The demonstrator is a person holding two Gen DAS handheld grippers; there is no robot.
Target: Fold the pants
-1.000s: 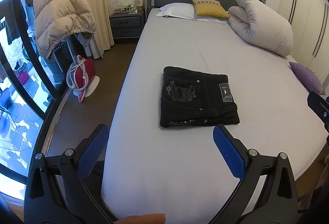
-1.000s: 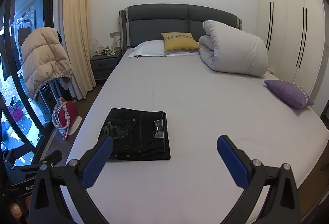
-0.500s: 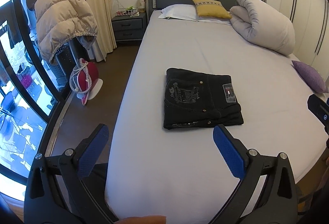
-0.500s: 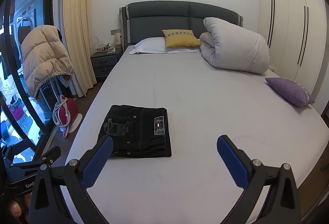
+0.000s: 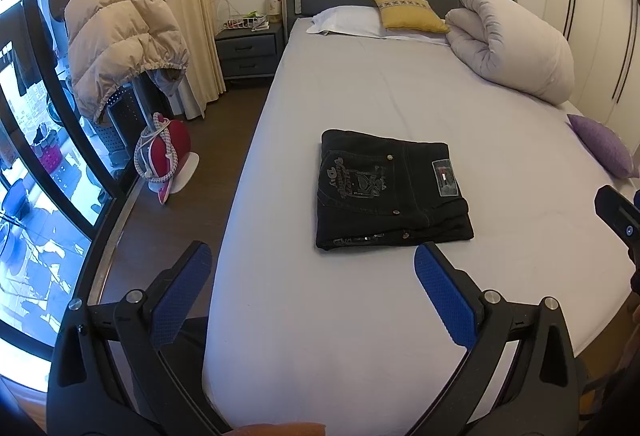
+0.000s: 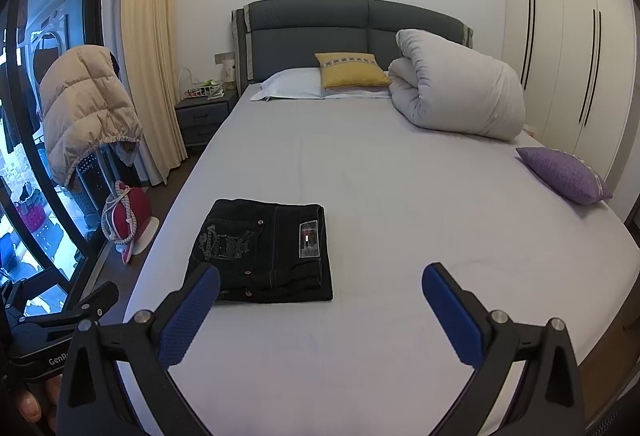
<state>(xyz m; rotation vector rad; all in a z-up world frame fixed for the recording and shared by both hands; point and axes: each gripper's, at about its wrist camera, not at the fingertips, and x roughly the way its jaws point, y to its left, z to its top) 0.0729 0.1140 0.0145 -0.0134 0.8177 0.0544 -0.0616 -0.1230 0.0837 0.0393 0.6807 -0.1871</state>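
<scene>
A pair of black jeans (image 5: 390,191) lies folded into a compact rectangle near the foot of the grey bed (image 5: 360,316); it also shows in the right wrist view (image 6: 266,250). My left gripper (image 5: 312,272) is open and empty, held above the bed's near left edge, short of the jeans. My right gripper (image 6: 320,296) is open and empty, above the bed's foot, just right of the jeans. The left gripper's body (image 6: 52,320) shows at the lower left of the right wrist view.
A rolled white duvet (image 6: 456,91), a yellow cushion (image 6: 350,69) and a white pillow (image 6: 292,83) lie at the headboard. A purple cushion (image 6: 564,175) sits at the right edge. A nightstand (image 5: 248,51), a beige jacket on a rack (image 5: 120,35) and a red iron (image 5: 164,155) stand left.
Both grippers have drawn back slightly and lifted; the jeans sit a little farther off in both views. The jeans have not moved.
</scene>
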